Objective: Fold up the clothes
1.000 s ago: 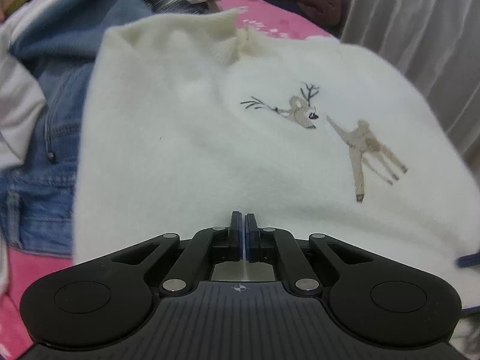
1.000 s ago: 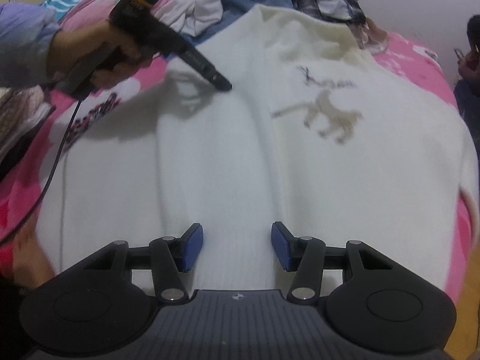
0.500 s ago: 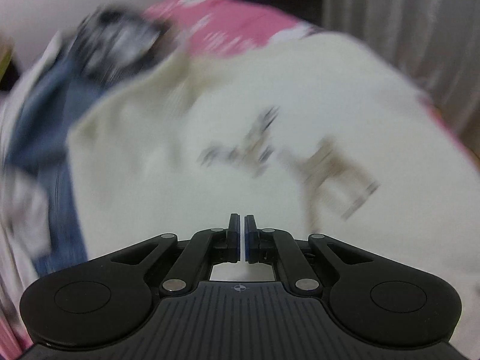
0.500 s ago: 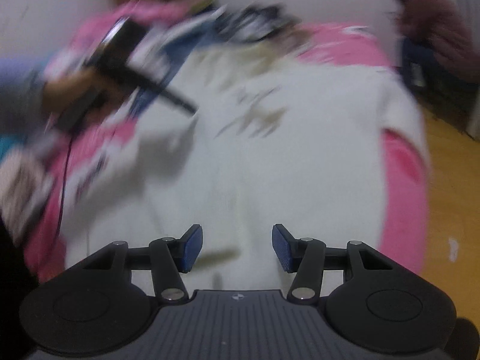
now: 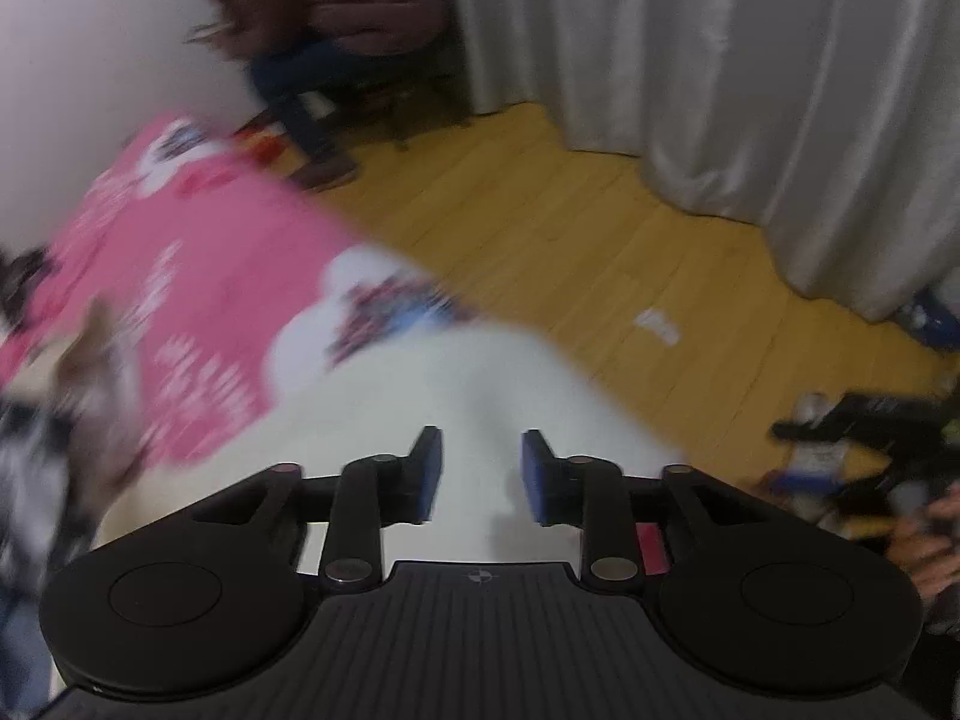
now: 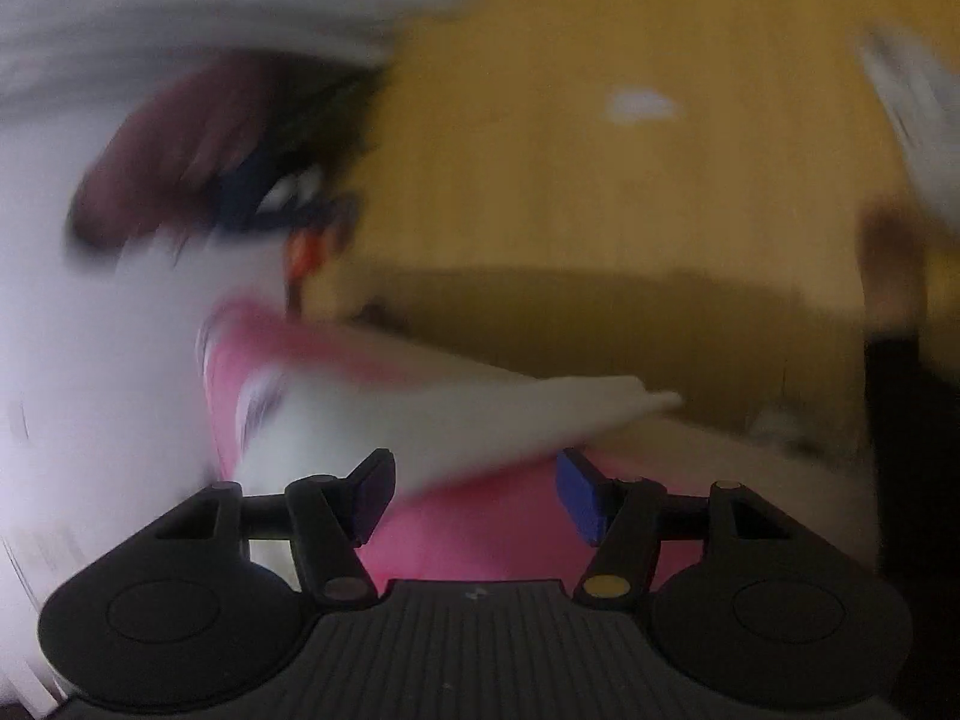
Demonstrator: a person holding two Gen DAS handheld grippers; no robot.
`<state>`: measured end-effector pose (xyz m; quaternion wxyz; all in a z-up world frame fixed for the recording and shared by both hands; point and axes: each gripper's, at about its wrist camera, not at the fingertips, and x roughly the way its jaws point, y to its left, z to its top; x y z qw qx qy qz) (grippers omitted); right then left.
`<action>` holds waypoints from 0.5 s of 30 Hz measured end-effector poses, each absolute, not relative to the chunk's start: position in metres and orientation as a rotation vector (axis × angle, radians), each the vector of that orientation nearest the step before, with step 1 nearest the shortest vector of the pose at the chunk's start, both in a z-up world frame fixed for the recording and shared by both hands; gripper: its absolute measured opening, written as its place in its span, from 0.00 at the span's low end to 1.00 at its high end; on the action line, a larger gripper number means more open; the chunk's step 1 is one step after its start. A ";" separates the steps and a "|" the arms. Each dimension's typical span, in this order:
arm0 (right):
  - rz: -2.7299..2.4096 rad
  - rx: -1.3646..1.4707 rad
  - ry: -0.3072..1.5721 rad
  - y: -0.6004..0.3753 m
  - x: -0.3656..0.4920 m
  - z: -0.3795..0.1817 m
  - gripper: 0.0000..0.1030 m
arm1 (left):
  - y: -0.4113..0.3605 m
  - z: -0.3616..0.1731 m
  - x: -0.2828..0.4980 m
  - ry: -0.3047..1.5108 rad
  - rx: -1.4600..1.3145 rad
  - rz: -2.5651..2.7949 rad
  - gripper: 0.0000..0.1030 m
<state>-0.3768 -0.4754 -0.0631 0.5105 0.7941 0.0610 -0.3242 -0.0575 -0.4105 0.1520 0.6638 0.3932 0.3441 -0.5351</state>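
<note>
While both grippers' jaws are opening with nothing pinched, the left gripper (image 5: 478,474) hangs over the white sweater (image 5: 480,378) on the pink bed cover (image 5: 198,276), and the right gripper (image 6: 474,495) sits by a white flap (image 6: 456,420) at the bed's edge. Past the bed are a wood floor (image 5: 540,228), grey curtains (image 5: 720,72) and a seated person (image 5: 324,18). Everything looks blurry.
</note>
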 end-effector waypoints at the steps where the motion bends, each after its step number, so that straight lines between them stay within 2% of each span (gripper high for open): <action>1: -0.777 1.958 0.131 -0.478 -0.380 -0.081 0.62 | -0.428 0.142 -0.064 0.789 0.931 -1.235 0.34; 2: -0.781 2.007 0.141 -0.476 -0.380 -0.096 0.62 | -0.446 0.132 -0.071 0.801 0.974 -1.261 0.40; 3: -0.787 2.059 0.157 -0.473 -0.379 -0.110 0.64 | -0.464 0.122 -0.077 0.813 1.018 -1.288 0.52; 5: -0.780 2.148 0.220 -0.469 -0.371 -0.130 0.71 | -0.500 0.091 -0.086 0.862 1.151 -1.356 0.56; 7: -0.737 2.188 0.183 -0.466 -0.358 -0.140 0.76 | -0.530 0.064 -0.086 0.905 1.261 -1.401 0.56; 9: -0.673 2.239 0.116 -0.464 -0.345 -0.151 0.79 | -0.557 0.043 -0.083 0.870 1.308 -1.386 0.57; 10: -0.663 2.266 0.103 -0.466 -0.339 -0.158 0.82 | -0.567 0.033 -0.079 0.913 1.313 -1.372 0.61; 11: -0.660 2.293 0.097 -0.468 -0.332 -0.165 0.82 | -0.577 0.022 -0.074 0.957 1.318 -1.357 0.73; 12: -0.657 2.321 0.091 -0.471 -0.325 -0.172 0.82 | -0.588 0.011 -0.070 1.000 1.322 -1.343 0.80; 15: -0.608 2.427 -0.002 -0.473 -0.311 -0.185 0.82 | -0.606 -0.027 -0.066 1.066 1.429 -1.288 0.85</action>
